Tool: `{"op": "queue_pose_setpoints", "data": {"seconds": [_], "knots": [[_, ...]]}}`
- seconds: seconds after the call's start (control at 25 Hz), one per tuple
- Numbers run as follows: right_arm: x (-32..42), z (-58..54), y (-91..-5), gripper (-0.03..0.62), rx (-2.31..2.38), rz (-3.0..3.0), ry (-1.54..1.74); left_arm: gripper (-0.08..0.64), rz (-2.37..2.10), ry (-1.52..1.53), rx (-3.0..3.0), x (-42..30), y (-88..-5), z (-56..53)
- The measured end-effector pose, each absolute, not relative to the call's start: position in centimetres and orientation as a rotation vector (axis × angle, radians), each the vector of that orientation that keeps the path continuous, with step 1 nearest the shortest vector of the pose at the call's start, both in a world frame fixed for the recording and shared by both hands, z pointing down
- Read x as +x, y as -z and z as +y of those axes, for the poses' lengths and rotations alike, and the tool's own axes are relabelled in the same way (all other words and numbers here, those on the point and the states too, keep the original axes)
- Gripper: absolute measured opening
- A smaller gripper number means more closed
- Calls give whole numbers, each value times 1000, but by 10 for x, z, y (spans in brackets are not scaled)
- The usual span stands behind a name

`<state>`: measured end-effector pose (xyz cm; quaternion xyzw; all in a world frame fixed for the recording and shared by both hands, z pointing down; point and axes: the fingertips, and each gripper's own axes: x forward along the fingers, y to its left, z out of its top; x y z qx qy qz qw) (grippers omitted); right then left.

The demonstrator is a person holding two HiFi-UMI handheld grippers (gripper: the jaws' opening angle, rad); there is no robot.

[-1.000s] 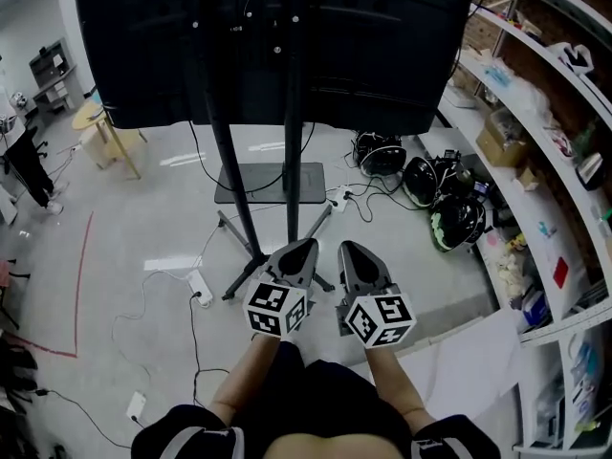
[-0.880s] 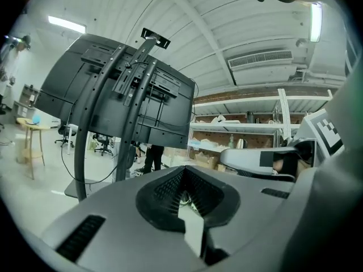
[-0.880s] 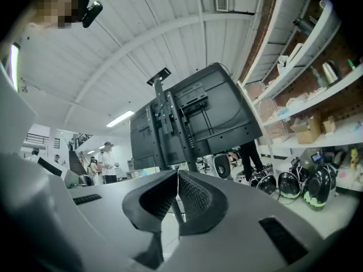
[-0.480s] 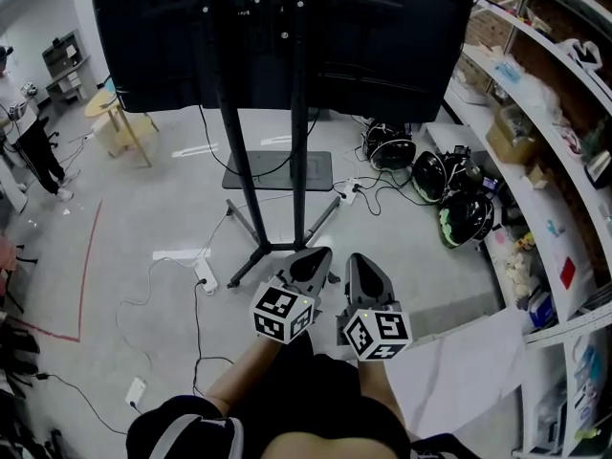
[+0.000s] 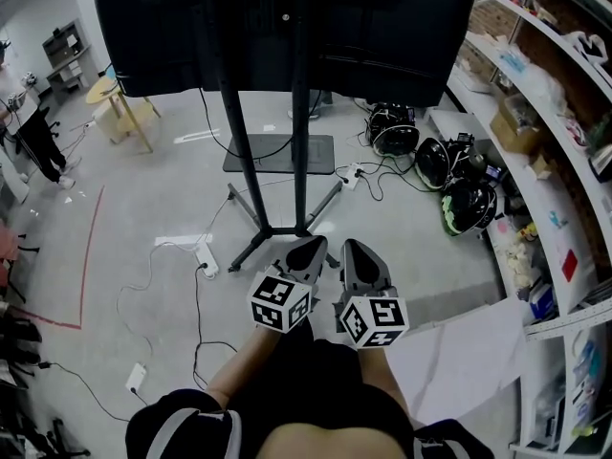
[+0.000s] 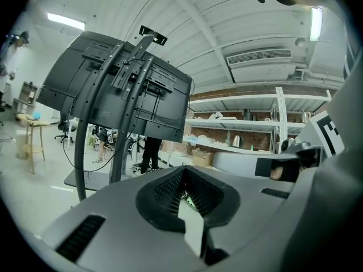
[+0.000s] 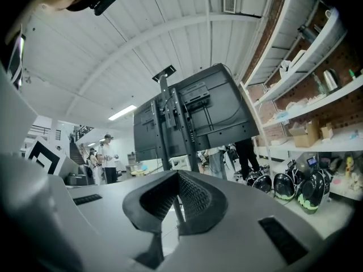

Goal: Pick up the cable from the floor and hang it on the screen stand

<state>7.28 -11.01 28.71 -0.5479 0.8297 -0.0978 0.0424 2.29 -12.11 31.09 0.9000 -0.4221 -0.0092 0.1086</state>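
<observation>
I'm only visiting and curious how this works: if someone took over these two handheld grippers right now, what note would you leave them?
The left gripper is shut and empty, held low in front of the person. The right gripper is also shut and empty, close beside it.
A black cable lies on the floor by a white power strip, left of the screen stand.
Done: nothing yet; no cable is held or hung.
Left: pick up the cable and hang it on the stand.
</observation>
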Motion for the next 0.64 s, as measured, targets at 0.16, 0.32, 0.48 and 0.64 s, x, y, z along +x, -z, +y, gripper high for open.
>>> {"op": "queue_pose_setpoints", "data": {"seconds": [0.16,0.32,0.48,0.64], "knots": [[67,-106,-286,23,-1647,2562,290,8,-1249,21,2653,25,-310,-120],[66,-105,-287,23,-1645,2558,290,8,-1245,14,2655,27,-311,-121],[72,-108,-286,23,-1665,2539,285,8,-1247,-6,2655,26,-312,-124],[77,-109,-290,23,-1685,2521,285,8,-1238,-24,2661,27,-316,-125]]}}
